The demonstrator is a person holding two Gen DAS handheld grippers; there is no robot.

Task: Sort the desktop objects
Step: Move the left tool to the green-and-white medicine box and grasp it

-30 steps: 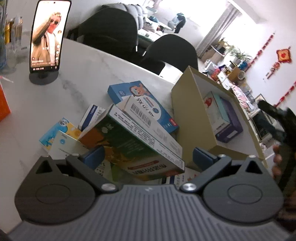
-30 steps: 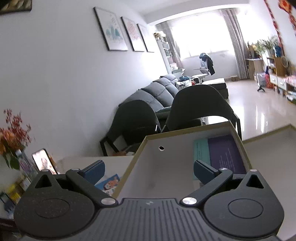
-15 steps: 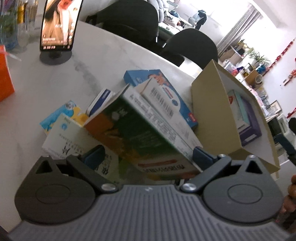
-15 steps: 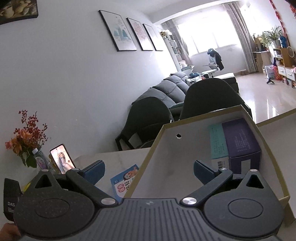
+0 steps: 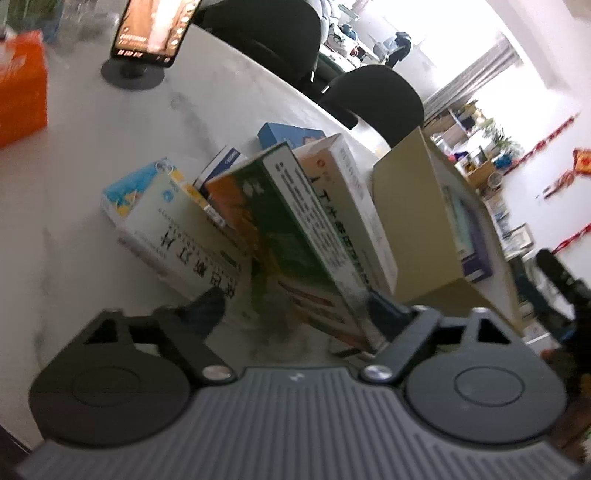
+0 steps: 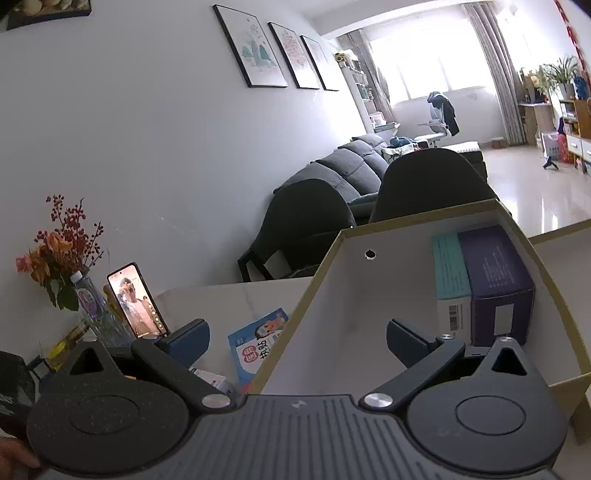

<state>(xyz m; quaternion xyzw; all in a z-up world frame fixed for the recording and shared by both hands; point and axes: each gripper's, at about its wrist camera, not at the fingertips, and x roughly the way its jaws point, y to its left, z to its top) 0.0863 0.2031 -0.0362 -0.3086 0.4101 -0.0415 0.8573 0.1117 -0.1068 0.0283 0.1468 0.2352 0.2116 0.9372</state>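
Note:
A heap of medicine boxes lies on the white marble table (image 5: 92,140). A green and orange box (image 5: 280,236) stands tilted up on edge between the fingers of my left gripper (image 5: 295,306), which is open; the box's lower right edge lies against the right finger. A white box with a red logo (image 5: 343,184) leans behind it, and a white box with black characters (image 5: 177,236) lies to its left. My right gripper (image 6: 295,338) is open and holds nothing, over the near wall of the tan cardboard box (image 6: 332,295), which holds a purple box (image 6: 495,273) and a teal box (image 6: 448,269).
A phone on a round stand (image 5: 155,22) and an orange box (image 5: 22,85) are at the far left. A vase of flowers (image 6: 59,251) and a bottle (image 6: 88,306) stand by the wall. Two dark chairs (image 6: 424,181) stand behind the table.
The green and orange box has tipped from lying flat up onto its edge between my left fingers, and the left view has swung. The right gripper has lowered and tilted toward the cardboard box.

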